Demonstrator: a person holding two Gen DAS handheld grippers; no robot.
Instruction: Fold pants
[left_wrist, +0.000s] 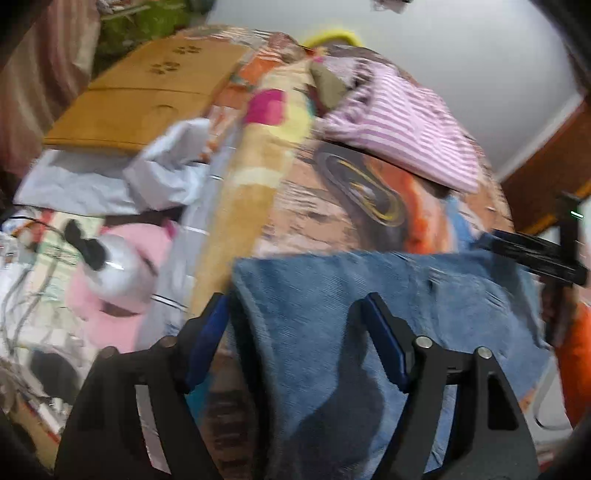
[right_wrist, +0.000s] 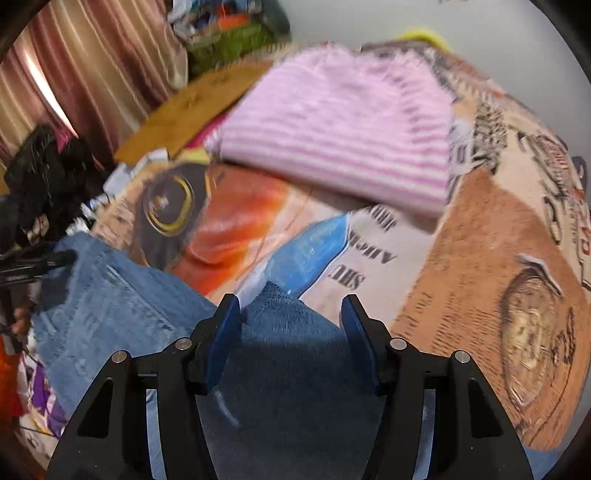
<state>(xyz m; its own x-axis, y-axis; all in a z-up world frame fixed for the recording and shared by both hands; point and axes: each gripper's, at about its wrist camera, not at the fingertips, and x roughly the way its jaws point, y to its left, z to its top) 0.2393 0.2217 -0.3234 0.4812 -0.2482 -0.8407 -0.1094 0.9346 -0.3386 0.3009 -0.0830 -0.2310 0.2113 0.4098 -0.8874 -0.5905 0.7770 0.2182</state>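
Denim, mid-blue, soft: the pants (left_wrist: 369, 314) lie bunched on the near bed (right_wrist: 461, 258), just short of a folded striped top (right_wrist: 340, 122). We see left tongs (left_wrist: 295, 332) and right tongs (right_wrist: 290, 332) part-open, cloth between the pads, neither pinching. We judge uneven lifts could drag folds crooked or snag the top.

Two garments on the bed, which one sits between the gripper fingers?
The blue jeans: their denim lies between the open fingers of both the left gripper and the right gripper. The pink striped top lies folded farther back, untouched.
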